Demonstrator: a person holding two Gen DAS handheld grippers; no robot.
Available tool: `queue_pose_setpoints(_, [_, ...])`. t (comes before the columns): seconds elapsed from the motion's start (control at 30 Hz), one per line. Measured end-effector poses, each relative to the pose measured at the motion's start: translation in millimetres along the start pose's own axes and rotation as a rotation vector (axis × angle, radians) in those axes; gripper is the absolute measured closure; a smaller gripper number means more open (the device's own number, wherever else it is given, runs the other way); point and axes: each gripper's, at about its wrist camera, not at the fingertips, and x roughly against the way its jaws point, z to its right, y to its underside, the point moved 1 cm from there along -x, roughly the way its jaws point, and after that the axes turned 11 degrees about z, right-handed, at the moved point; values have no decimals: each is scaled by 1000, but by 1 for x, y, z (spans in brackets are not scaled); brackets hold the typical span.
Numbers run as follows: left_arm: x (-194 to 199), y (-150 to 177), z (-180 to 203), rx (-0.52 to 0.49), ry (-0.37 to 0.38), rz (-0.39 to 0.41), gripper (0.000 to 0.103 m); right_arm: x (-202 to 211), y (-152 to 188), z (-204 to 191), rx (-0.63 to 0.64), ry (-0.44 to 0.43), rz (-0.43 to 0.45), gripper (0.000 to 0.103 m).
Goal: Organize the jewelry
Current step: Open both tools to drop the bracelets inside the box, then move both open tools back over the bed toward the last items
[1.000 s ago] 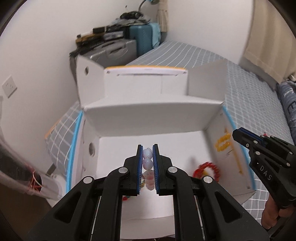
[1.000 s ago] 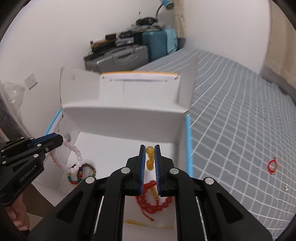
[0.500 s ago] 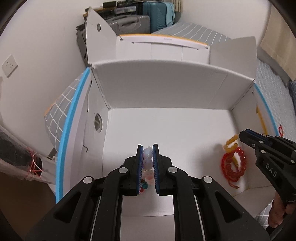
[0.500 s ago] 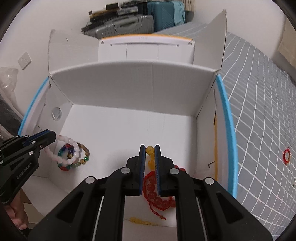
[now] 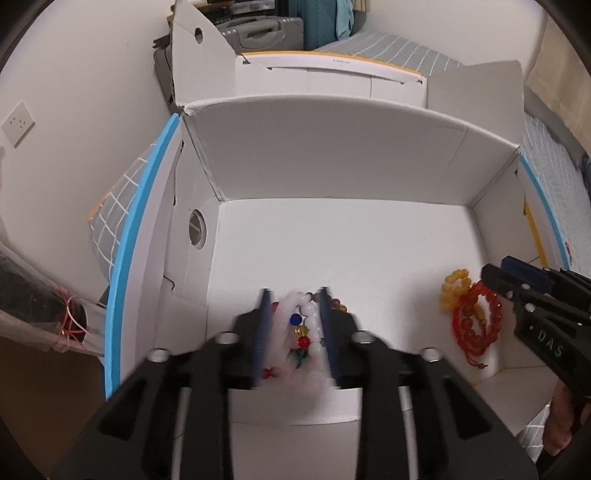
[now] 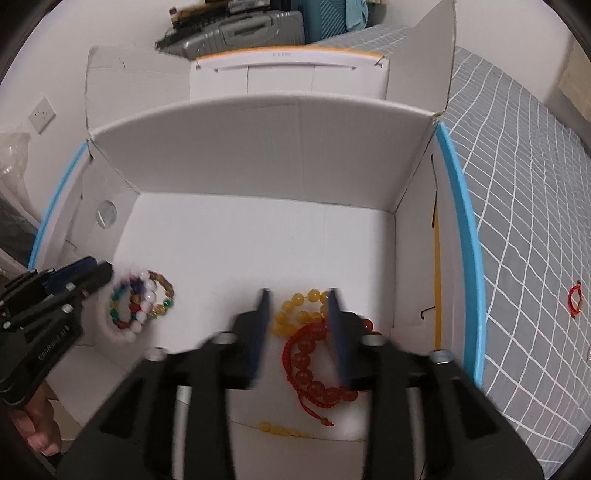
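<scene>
Both hand-held grippers hang over an open white cardboard box (image 6: 258, 236) that sits on a bed with a grey checked cover (image 6: 517, 192).

The left hand-held gripper (image 5: 295, 314) is released, its blue-padded fingers (image 5: 264, 325) spread apart. Between them, on the box floor, lie a pale pink bead bracelet (image 5: 308, 321) and a multicoloured bead bracelet (image 5: 301, 341), bunched together at the left side of the box; from the right wrist view they show as one small heap (image 6: 138, 306) just beside the left gripper's tips.

The right hand-held gripper (image 6: 299, 325) is also released, fingers (image 6: 260, 325) wide. Under it, at the right side of the box floor, a yellow bead bracelet (image 6: 299, 310) lies touching a red bead bracelet (image 6: 314, 369) with a knotted red cord.

Another small red bracelet (image 6: 574, 299) lies on the bed cover, well apart from the box. Suitcases (image 6: 240, 29) stand against the far wall.
</scene>
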Motion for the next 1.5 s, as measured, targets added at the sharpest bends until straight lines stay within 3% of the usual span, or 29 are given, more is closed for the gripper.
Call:
queue_pose_setpoints(0.03, [3, -1, 0, -2, -5, 8, 68, 4, -1, 0, -3, -3, 13, 57])
queue_pose_setpoints(0.1, [9, -2, 0, 5, -5, 22, 53, 10, -2, -1, -2, -17, 24, 51])
queue_pose_setpoints(0.17, [15, -4, -1, 15, 1, 40, 41, 19, -3, -5, 11, -26, 46, 36])
queue_pose_setpoints(0.27, [26, -9, 0, 6, -12, 86, 33, 35, -6, -8, 16, -18, 92, 25])
queue_pose_setpoints(0.57, [51, -18, 5, -3, -36, 175, 10, 73, -13, -2, 23, 11, 197, 9])
queue_pose_setpoints(0.67, [60, -20, 12, -23, -56, 230, 6, 82, -15, 8, 23, 42, 232, 8])
queue_pose_setpoints(0.83, [66, -25, 27, -31, -29, 239, 6, 97, -15, 29, 4, 68, 259, 8])
queue_pose_setpoints(1.0, [69, -32, 50, -41, 21, 242, 6, 112, -13, 55, -29, 99, 283, 8])
queue_pose_setpoints(1.13, [69, -37, 70, -37, 116, 240, 6, 124, -9, 87, -66, 145, 300, 8])
queue_pose_setpoints(1.5, [64, -46, 190, -188, 231, 259, 6, 156, 25, 193, -164, 307, 310, 8])
